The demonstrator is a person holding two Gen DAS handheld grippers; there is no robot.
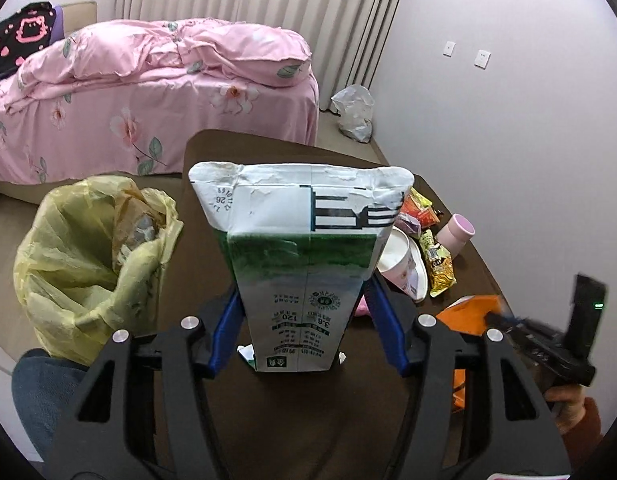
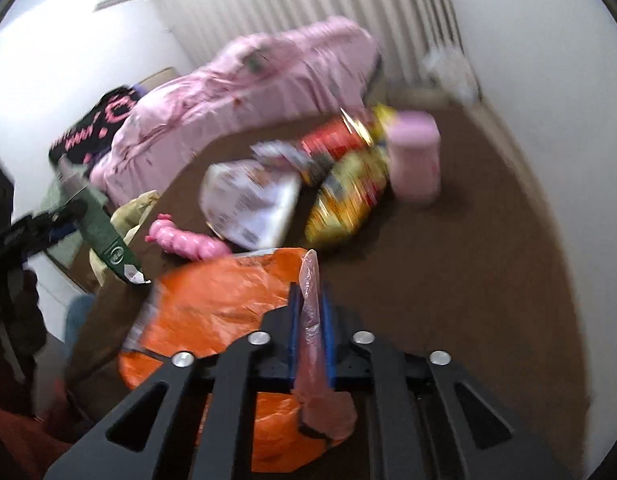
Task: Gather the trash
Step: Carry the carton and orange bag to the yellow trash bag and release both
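My left gripper (image 1: 302, 296) is shut on a green-and-white milk carton (image 1: 300, 248), held upside down above the brown table (image 1: 292, 420), right of a bin lined with a yellow bag (image 1: 88, 256). In the right wrist view the carton (image 2: 104, 236) shows at the left in that gripper. My right gripper (image 2: 310, 304) is shut on the edge of an orange plastic bag (image 2: 224, 312) that lies on the table (image 2: 448, 280); the same bag (image 1: 468, 312) shows in the left wrist view. Beyond lie snack wrappers (image 2: 348, 196), a paper cup (image 1: 404, 264), a pink toy (image 2: 188, 240) and a pink cup (image 2: 414, 160).
A bed with a pink floral quilt (image 1: 148, 80) stands behind the table. A white plastic bag (image 1: 354, 112) sits on the floor by the curtain and wall. The right wrist view is blurred by motion.
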